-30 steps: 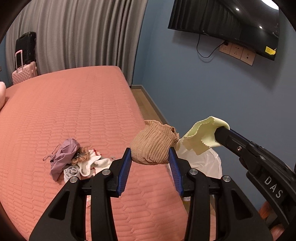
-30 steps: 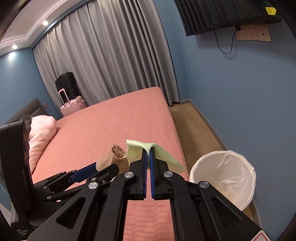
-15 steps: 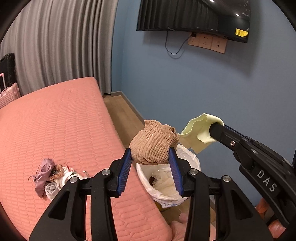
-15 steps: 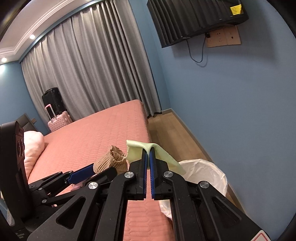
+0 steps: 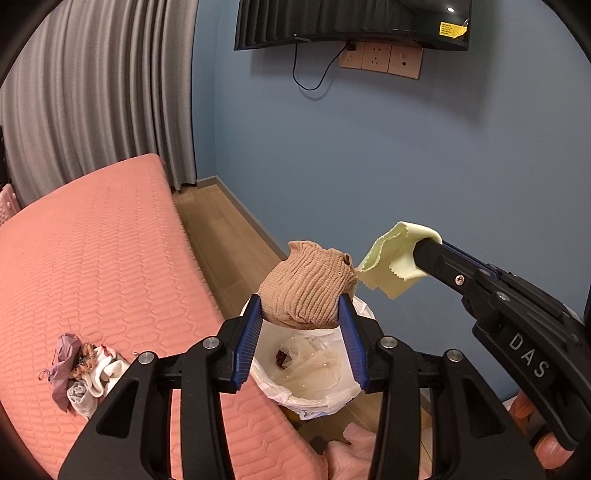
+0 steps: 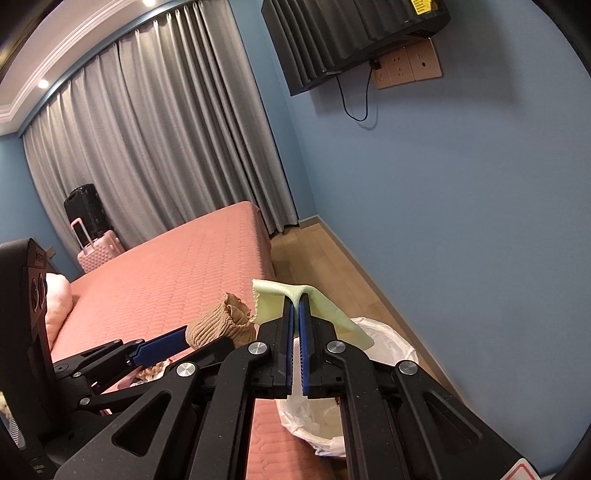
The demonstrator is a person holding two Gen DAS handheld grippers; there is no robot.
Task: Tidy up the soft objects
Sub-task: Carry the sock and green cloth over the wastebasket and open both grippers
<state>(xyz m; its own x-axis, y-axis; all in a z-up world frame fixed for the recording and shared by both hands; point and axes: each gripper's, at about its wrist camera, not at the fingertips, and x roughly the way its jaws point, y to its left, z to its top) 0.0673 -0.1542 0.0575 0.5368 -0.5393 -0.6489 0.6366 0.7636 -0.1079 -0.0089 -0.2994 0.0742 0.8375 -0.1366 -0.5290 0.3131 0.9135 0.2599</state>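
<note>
My left gripper (image 5: 301, 308) is shut on a bunched tan ribbed stocking (image 5: 308, 286), held in the air over a white-lined bin (image 5: 343, 393) beside the bed. The right gripper (image 6: 295, 299) is shut on a pale yellow cloth (image 6: 271, 301); in the left wrist view that cloth (image 5: 393, 258) hangs just right of the stocking and above the bin's far rim. From the right wrist the stocking (image 6: 221, 326) sits left of my fingers, and the bin (image 6: 391, 338) shows below them. A small pile of soft items (image 5: 81, 371) lies on the pink bed (image 5: 92, 258).
Sheer fabric and a dark red scrap lie inside the bin. The blue wall with a mounted TV (image 5: 351, 22) and sockets (image 5: 380, 59) stands close ahead. Wooden floor (image 5: 229, 229) runs between bed and wall. Grey curtains and suitcases (image 6: 92, 229) are at the far end.
Both grippers have swung right, away from the bed toward the wall, carrying the stocking and the yellow cloth. The bin now sits directly under the stocking; the pile has slid to the left.
</note>
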